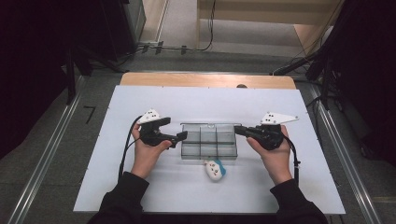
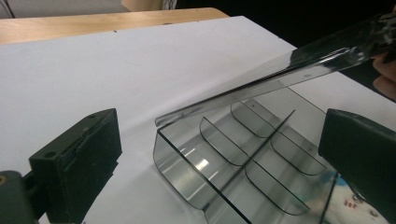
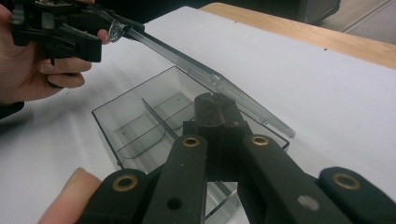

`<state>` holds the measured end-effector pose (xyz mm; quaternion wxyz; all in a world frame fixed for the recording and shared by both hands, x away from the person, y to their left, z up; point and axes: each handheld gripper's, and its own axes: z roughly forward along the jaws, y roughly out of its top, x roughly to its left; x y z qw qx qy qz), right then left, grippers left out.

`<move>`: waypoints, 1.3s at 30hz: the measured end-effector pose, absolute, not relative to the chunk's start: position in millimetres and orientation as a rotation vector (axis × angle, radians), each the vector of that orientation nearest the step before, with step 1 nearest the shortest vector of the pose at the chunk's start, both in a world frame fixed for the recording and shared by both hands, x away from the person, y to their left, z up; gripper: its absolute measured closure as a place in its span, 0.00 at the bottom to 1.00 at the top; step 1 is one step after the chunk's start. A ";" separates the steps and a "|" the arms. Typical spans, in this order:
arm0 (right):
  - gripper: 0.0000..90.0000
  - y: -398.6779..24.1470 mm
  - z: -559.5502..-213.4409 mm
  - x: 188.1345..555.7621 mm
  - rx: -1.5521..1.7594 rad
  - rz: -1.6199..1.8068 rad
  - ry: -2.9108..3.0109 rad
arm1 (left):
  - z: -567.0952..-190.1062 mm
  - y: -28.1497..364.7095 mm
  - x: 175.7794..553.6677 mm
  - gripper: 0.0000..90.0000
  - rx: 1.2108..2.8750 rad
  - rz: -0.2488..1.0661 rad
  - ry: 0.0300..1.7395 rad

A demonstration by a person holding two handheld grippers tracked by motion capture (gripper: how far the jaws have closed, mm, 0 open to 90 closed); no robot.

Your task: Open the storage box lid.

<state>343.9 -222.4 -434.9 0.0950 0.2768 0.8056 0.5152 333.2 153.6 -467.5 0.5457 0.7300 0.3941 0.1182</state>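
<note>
Clear plastic box (image 1: 208, 145) mid-table (image 1: 140, 102), dividers inside, all compartments empty as far as visible. Lid (image 2: 280, 77) tilted up off the rim. Little toy (image 1: 215, 170) just beside the near wall.

Right tongs (image 3: 215, 109) pinched tight on the lid's right edge. Left tongs (image 1: 183, 136) gaping wide at the box's left end, gripping nothing.

Handling guess: very light, stiff but thin, probably slick and a bit brittle. Likely to skate on the table or tip if pulled by the lid alone. Best grabbed on a side wall or the lid's rim, not the flat faces. Gentle squeeze only, and go easy on the hinge.
</note>
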 end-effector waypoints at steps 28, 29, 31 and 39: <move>0.87 -233.8 -438.2 357.0 0.880 1.528 2.439 | -474.0 144.4 349.6 0.62 1.720 0.325 0.926; 0.83 -234.0 -439.4 359.1 0.893 1.524 2.430 | -474.3 144.7 350.1 0.63 1.715 0.324 0.927; 0.74 -234.5 -442.4 363.7 0.925 1.521 2.405 | -474.4 145.7 350.9 0.64 1.714 0.321 0.925; 0.64 -227.4 -455.6 382.5 0.936 1.508 2.369 | -476.8 147.3 355.2 0.66 1.695 0.294 0.949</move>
